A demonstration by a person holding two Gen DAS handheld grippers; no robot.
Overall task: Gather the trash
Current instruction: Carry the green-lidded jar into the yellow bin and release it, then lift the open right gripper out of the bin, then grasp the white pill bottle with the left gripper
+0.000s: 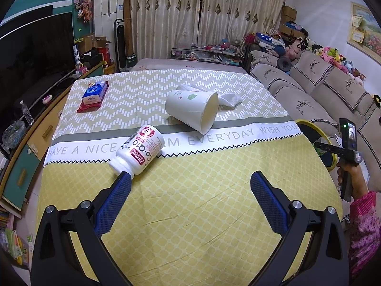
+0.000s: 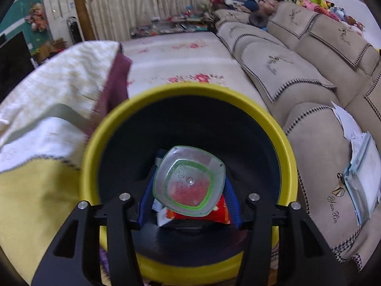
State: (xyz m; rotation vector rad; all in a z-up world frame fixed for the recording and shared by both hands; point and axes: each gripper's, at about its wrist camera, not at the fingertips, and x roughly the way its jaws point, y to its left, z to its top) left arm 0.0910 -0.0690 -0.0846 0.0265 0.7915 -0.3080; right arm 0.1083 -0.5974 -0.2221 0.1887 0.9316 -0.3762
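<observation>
The task looks to be about in the middle. The right gripper (image 2: 189, 186) hangs over the open mouth of the yellow-rimmed trash bin (image 2: 289, 143), which stands beside the tabletop (image 1: 190, 190), between it and the sofa (image 2: 297, 71). Its jaws are closed on a clear plastic bottle (image 2: 190, 181) with a red label, seen from the bottom end, so this piece is held right above the bin but is not yet dropped, as far as I can judge. The inside of the bin is dark and I cannot tell whether other trash lies there already. The left gripper (image 1: 190, 181) is low over the yellow part of the tablecloth, its jaws wide open and holding nothing; the left fingertip (image 1: 125, 178) is just beside the neck of a white supplement bottle (image 1: 140, 152), which lies on its side with no cap visible. Farther on the tabletop a paper cup (image 1: 193, 109) lies tipped over, and a crumpled white tissue (image 1: 228, 99) lies behind it, touching or almost touching it. These three things seem to be still left to collect. A tissue pack (image 1: 94, 94) rests on a red packet near the far left corner; whether it counts as trash I cannot say. I think the supplement bottle is the nearest next piece for the left side.
</observation>
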